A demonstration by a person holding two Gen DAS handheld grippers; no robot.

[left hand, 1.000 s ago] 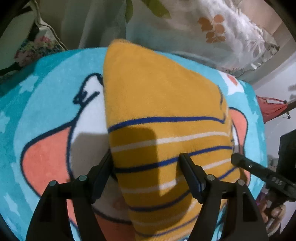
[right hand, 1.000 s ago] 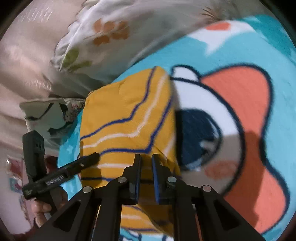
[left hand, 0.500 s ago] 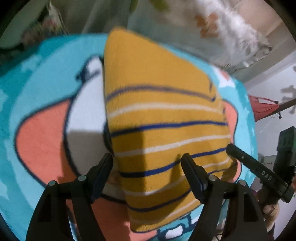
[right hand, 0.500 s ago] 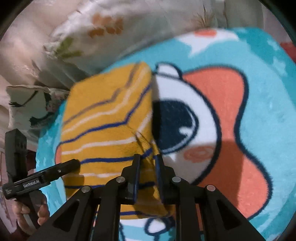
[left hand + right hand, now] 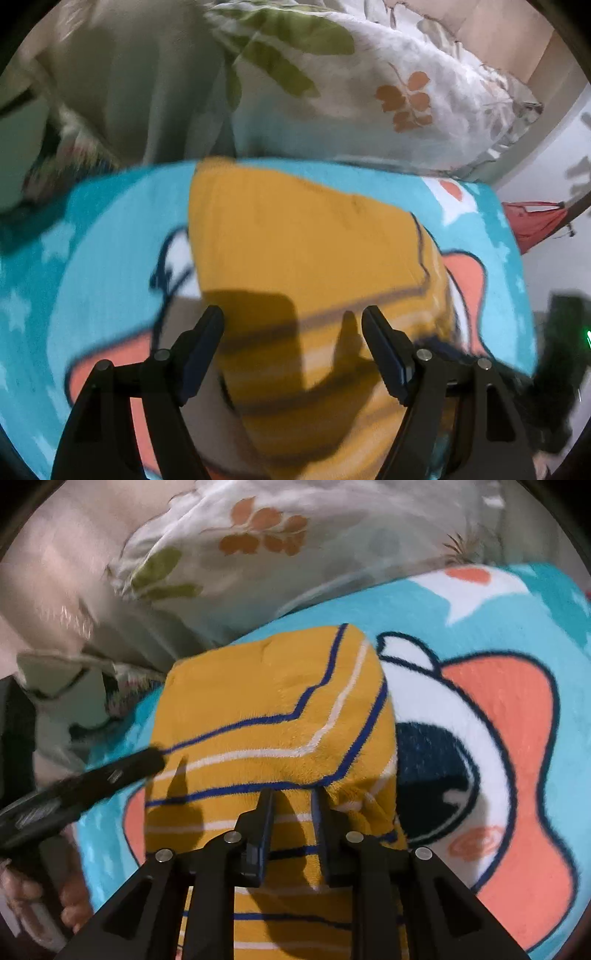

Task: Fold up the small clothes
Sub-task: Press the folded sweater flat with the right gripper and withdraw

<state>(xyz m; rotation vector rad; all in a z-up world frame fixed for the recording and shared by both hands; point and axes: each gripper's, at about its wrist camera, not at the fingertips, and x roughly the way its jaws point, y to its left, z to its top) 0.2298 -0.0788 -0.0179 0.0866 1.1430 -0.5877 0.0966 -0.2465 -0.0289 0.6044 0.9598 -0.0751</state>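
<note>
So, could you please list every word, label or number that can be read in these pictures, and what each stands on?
None can be read.
Left gripper: pale print on its black finger, too blurred to read.
Yellow striped garment, cartoon blanket, leaf-print pillow: patterns only, no text.

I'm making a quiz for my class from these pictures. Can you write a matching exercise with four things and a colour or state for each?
Things:
1. folded garment
2. blanket
3. pillow
4. left gripper

Descriptions:
A. turquoise, with a cartoon figure
B. jaws wide apart
C. mustard, with blue and white stripes
D. pale, with a leaf print

Pairs: 1-C, 2-A, 3-D, 4-B
</note>
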